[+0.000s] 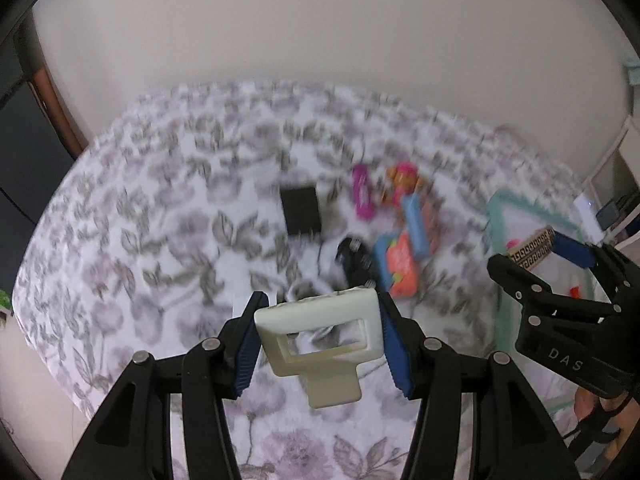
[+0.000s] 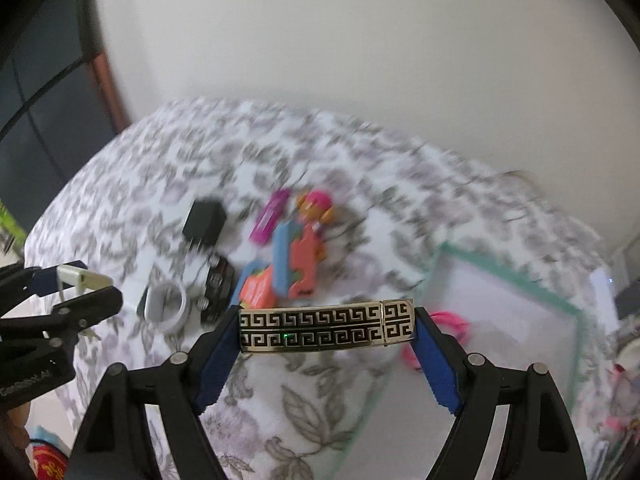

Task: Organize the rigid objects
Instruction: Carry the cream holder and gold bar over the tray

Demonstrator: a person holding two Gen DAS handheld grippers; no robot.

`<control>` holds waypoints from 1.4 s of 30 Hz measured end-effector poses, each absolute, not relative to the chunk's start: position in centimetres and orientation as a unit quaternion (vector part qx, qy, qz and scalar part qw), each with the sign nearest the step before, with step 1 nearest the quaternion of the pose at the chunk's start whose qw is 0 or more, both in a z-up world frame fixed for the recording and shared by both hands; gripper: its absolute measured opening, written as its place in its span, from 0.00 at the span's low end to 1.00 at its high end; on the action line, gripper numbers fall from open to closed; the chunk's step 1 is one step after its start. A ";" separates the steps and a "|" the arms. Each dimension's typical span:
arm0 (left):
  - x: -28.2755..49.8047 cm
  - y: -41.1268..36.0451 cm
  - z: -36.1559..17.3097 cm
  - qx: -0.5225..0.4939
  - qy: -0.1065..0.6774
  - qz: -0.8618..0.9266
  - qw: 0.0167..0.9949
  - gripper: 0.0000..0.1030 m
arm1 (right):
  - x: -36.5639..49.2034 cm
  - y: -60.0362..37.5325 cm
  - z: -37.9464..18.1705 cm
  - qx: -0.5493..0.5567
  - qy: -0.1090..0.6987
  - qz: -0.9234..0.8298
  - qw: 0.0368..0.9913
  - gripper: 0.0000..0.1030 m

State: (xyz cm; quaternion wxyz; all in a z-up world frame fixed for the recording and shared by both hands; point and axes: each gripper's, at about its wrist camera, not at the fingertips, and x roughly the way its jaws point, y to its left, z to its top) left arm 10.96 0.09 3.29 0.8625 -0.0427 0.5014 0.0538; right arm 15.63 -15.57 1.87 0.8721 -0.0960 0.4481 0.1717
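Clamped between the blue pads of the left gripper [image 1: 318, 342], and nearest that wrist's lens, is a cream plastic buckle-like piece [image 1: 320, 344] with a rectangular window and a short tab, held by its two side edges above the floral cloth [image 1: 140, 240]. The right gripper [image 2: 326, 326] is likewise closed on a thing: a flat bar with a gold-and-black Greek-key pattern [image 2: 326, 325], gripped end to end across its full length, so the jaws stand wide. Both items hang clear of the cloth. The remaining loose pieces lie in a cluster near the middle of the cloth: a black box [image 1: 301, 210], a magenta strip [image 1: 363, 192], orange-and-blue toy pieces [image 1: 404, 252], a dark toy car [image 2: 216, 284] and a white ring [image 2: 166, 306]. A white tray with a green rim [image 2: 504, 276] sits off to the right, with a pink hoop [image 2: 450, 326] apparently inside it; it looks like the likely destination. The main risk seems to be the bar: held only by its narrow ends, it could pivot or pop out if the hand swings quickly. The buckle's smooth slanted sides could slide from the pads. Both frames are blurred, so a hurried release might miss the tray's rim.
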 end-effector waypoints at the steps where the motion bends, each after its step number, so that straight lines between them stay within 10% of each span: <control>1: 10.9 -0.3 4.1 -0.042 0.492 0.051 0.868 0.54 | 15.5 -16.0 2.7 -0.093 0.442 0.161 0.877 0.81; 18: 13.5 -12.2 7.9 -0.011 0.466 -0.062 0.882 0.54 | 13.4 -29.8 10.4 -0.007 0.409 -0.029 0.912 0.81; 42: 14.3 -23.3 -2.8 0.078 0.536 -0.120 0.832 0.54 | 15.8 -38.2 -3.4 0.077 0.573 -0.109 0.809 0.81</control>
